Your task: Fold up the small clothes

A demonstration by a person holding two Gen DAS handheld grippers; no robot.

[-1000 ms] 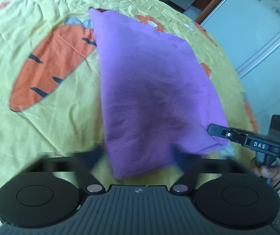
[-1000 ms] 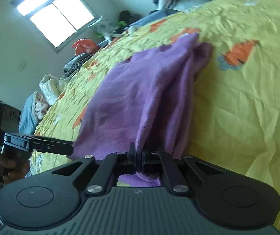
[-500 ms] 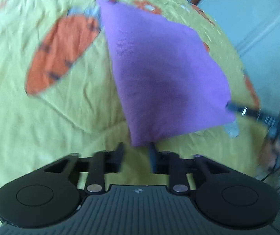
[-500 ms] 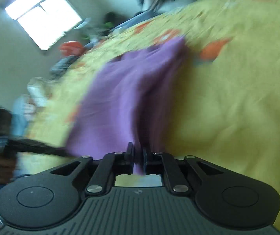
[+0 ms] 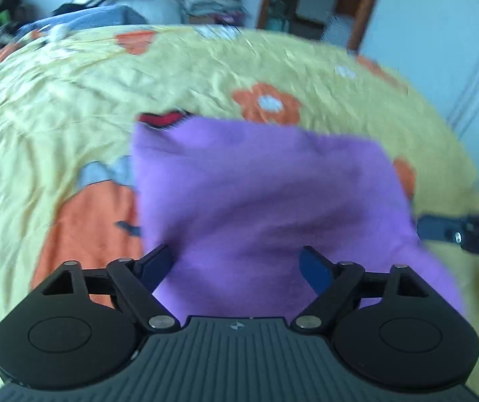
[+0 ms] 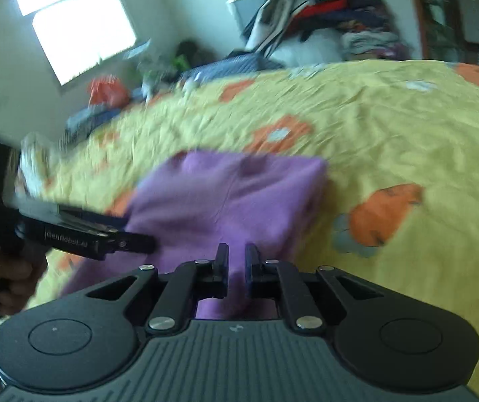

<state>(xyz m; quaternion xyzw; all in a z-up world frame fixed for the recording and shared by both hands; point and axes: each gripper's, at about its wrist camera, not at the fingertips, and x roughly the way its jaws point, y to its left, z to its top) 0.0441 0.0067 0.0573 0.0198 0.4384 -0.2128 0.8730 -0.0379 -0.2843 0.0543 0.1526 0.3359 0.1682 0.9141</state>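
A purple cloth lies folded on the yellow bedsheet. My left gripper hovers over its near edge. Its jaws are opening wide, the fabric lies under the gap, and neither pad presses it. In the right wrist view the purple cloth runs under my right gripper. The jaws there stand a narrow slit apart, purple shows through the slit, and I see no pinch. The left gripper reaches in from the left edge. The right gripper touches the cloth's right border.
A red item peeks out from under the cloth's far corner. Piled clothes fill the far side of the bed. A bright window is on the left wall and a doorway at the back. A hand holds the left gripper.
The left jaws spread from nearly closed to wide and let the cloth's edge go. The right jaws parted slightly from their pinch. Both views tilted up and drew back.
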